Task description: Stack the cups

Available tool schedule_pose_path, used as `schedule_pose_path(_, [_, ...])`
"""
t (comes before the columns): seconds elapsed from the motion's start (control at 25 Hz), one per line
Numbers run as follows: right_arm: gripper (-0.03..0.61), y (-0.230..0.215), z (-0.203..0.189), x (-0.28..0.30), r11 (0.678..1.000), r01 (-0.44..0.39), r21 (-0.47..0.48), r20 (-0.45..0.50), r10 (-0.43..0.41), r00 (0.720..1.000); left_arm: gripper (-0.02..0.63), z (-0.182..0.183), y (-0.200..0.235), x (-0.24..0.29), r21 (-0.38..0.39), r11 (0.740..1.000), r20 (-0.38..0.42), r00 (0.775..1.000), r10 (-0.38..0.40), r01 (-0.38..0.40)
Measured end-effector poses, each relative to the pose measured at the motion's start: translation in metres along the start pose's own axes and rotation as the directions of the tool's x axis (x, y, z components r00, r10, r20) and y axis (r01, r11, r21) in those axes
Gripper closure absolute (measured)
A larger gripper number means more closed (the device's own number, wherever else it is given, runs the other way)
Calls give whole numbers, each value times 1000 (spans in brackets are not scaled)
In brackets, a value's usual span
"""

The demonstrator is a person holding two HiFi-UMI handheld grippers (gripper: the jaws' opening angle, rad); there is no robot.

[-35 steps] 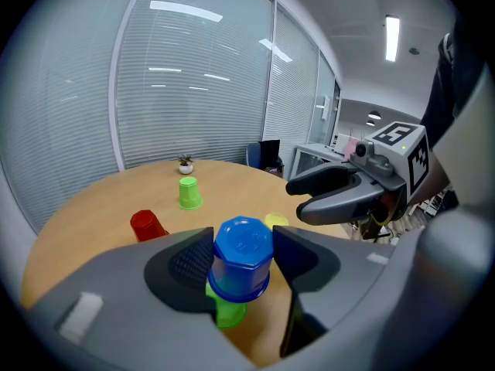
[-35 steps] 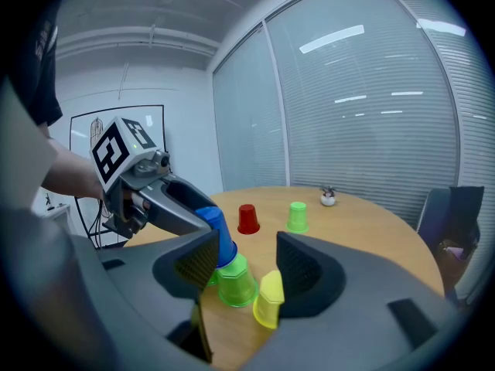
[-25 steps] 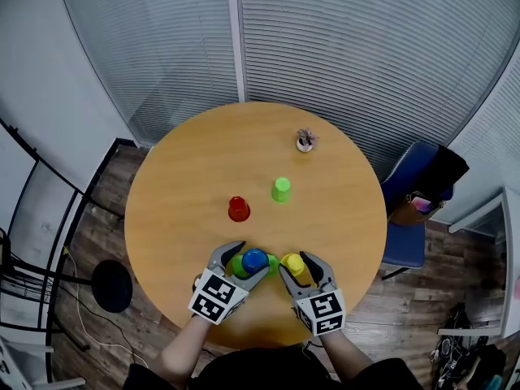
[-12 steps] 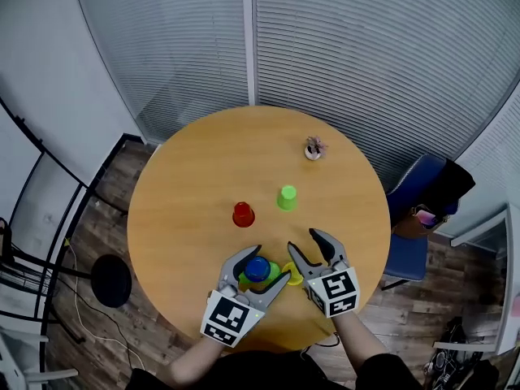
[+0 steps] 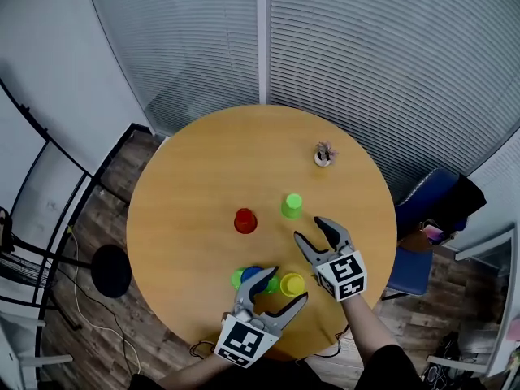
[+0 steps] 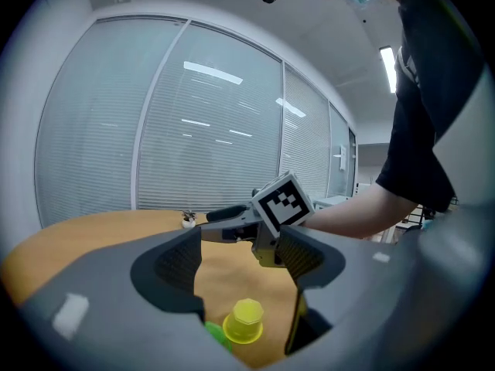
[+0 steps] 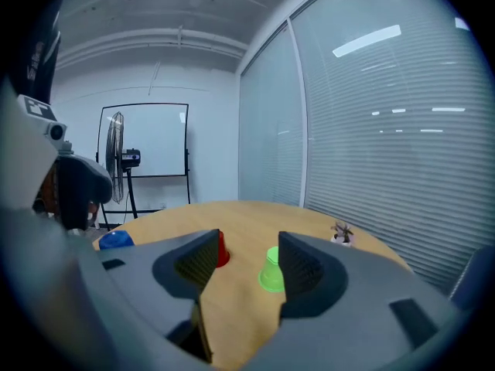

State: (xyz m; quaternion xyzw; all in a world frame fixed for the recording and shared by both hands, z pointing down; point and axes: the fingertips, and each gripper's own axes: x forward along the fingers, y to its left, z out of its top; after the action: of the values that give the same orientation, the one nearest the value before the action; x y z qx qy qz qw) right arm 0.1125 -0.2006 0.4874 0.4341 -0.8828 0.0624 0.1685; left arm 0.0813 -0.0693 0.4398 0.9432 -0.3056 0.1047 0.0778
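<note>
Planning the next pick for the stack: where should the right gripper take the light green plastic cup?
Take the light green plastic cup across its side wall near mid-height, coming level from the person's side, where the open right gripper faces it. It stands upside down, wide rim on the round wooden table, tapering upward, so a top grip would probably slip.

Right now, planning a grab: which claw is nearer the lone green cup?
Right. The right claw is just short of the lone green cup; the left claw is back by the yellow cup.

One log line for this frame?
left gripper open, empty | right gripper open, empty, facing light green cup | yellow cup on table
</note>
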Motion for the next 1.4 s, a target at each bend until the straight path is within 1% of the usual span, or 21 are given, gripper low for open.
schedule_pose_path(0.2, [342,-19,-19,28,999,-44,-16,-11,44,999,308,-4,-3,11,-50,999,5,1000,-4,4])
schedule_pose_path(0.36, [342,-34,-34,53,998,-60,-21,-34,59,998,308,-6,-3,17,-53,999,-9,1000,-10,9])
schedule_pose_path(0.48, [342,-44,-45,70,997,-70,-14,-51,69,996,308,-3,-4,24,-104,995,-25,1000,2,-5])
schedule_pose_path(0.88, [342,-51,-67,110,994,-107,6,-76,107,991,308,2,1,39,-177,984,-15,1000,14,-17])
schedule_pose_path(1.0, [342,-53,-73,118,994,-111,4,-91,111,990,308,1,6,42,-180,983,-15,1000,26,-28])
schedule_pose_path(1.12, [344,-55,-76,122,996,-94,-7,-100,93,991,308,2,8,42,-185,982,-17,999,33,-36])
schedule_pose_path(1.16, [354,-56,-76,122,996,-89,-10,-100,88,991,308,2,8,42,-185,982,-18,999,34,-37])
schedule_pose_path(1.4, [359,-53,-64,114,997,-74,-22,-79,72,994,308,5,8,36,-178,983,-6,999,35,-35])
